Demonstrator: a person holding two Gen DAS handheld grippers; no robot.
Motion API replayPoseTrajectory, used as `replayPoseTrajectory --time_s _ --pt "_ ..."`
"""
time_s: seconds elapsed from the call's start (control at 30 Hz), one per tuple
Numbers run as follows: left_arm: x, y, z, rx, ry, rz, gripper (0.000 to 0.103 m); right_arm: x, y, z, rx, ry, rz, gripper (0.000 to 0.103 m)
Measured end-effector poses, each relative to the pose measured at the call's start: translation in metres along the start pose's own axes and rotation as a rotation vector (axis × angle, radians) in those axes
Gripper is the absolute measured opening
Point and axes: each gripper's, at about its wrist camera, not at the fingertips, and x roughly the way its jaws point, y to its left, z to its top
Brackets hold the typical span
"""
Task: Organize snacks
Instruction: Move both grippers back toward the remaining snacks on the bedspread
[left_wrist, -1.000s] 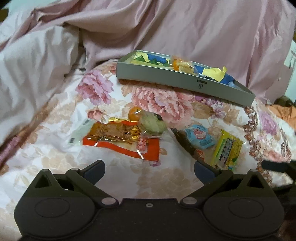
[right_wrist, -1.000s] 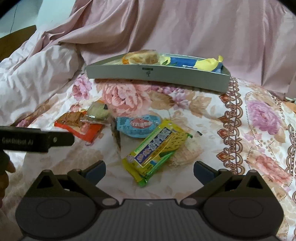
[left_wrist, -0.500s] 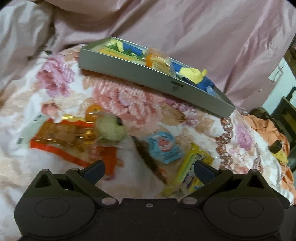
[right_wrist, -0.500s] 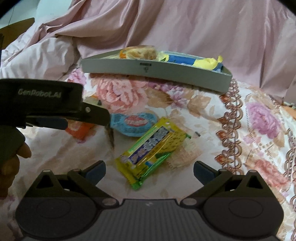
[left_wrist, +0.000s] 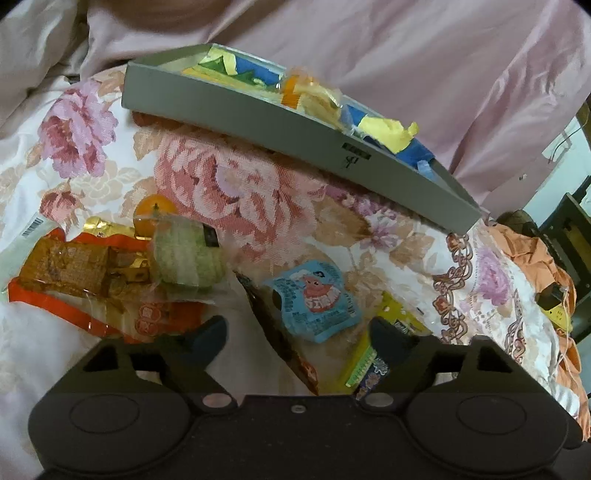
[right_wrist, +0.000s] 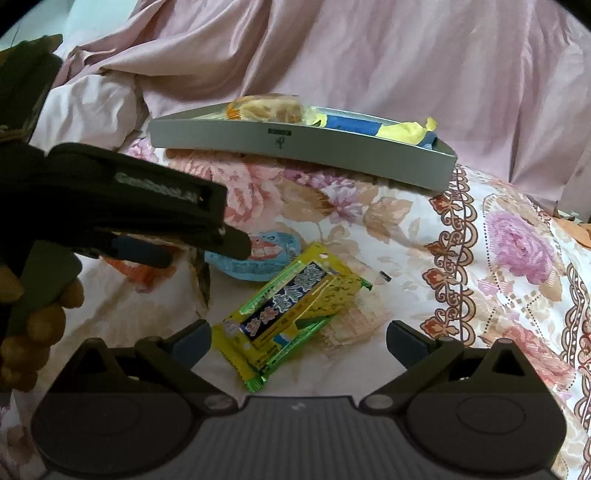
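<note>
My left gripper (left_wrist: 297, 338) is open and low over a blue round snack packet (left_wrist: 314, 299) and a dark brown packet (left_wrist: 280, 332), both lying between its fingers. A yellow-green biscuit packet (left_wrist: 373, 354) is partly hidden under its right finger. My right gripper (right_wrist: 299, 339) is open just in front of that same yellow-green packet (right_wrist: 291, 310), touching nothing. The left gripper's black body (right_wrist: 129, 192) covers part of the blue packet (right_wrist: 258, 254) in the right wrist view. A grey tray (left_wrist: 295, 125) at the back holds several wrapped snacks.
On the left lie a green cake in clear wrap (left_wrist: 188, 258), an orange fruit (left_wrist: 153, 214) and an orange-red packet (left_wrist: 74, 273). A person's hand (right_wrist: 37, 317) holds the left gripper. Rumpled pink bedding rises behind the tray (right_wrist: 303, 151). Flowered cloth lies bare at the right.
The left gripper has swung right and down over the blue packet, and its fingers have drawn slightly closer together. The right gripper has barely moved.
</note>
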Motion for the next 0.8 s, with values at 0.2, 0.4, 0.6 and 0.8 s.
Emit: replayPoseTrajectory --time_s 0.2,0.4,0.6,0.8 --pt "0.009 0.004 -0.003 -0.003 0.017 0.027 0.055 0.002 0.000 0.000 0.006 0.002 0.010 0.103" --pt "0.007 0.009 -0.002 -0.011 -0.003 0.060 0.030 0.004 -0.003 0.001 0.018 -0.009 0.055 0.100" --pt "0.001 0.013 -0.006 -0.014 -0.003 0.068 0.021 0.011 -0.021 0.004 0.153 0.042 0.161 0.086" --pt "-0.008 0.015 -0.013 -0.014 0.018 0.067 0.021 0.020 -0.043 0.002 0.306 0.101 0.249 0.079"
